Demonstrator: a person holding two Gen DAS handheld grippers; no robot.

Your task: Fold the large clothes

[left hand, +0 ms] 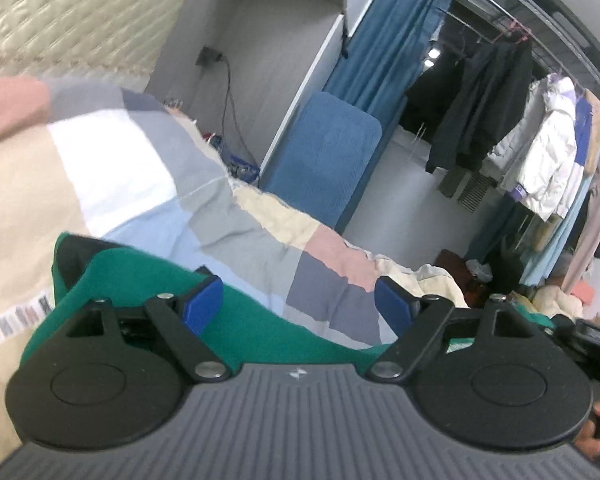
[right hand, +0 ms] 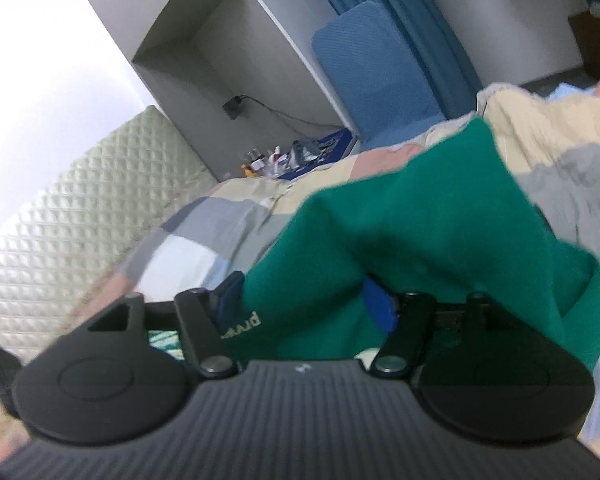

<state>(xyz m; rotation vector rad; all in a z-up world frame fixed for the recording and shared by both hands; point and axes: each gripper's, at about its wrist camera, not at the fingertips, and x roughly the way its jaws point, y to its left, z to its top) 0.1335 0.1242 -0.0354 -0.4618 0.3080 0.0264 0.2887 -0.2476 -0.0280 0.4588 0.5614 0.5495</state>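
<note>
Left gripper [left hand: 298, 304] nearest my lens: blue pads [left hand: 202, 306] spread wide, released, nothing between; green garment [left hand: 256, 320] lies below on patchwork quilt [left hand: 188, 200]. Right gripper [right hand: 306, 306]: jaws apart, green cloth bunched between them, contact with pads unclear to me through blur. Clothes rack [left hand: 540, 148] behind

Pale letters on the green garment [right hand: 420, 232], near its edge by the right gripper, appear upside down; roughly "prvd", not clearly legible.
</note>
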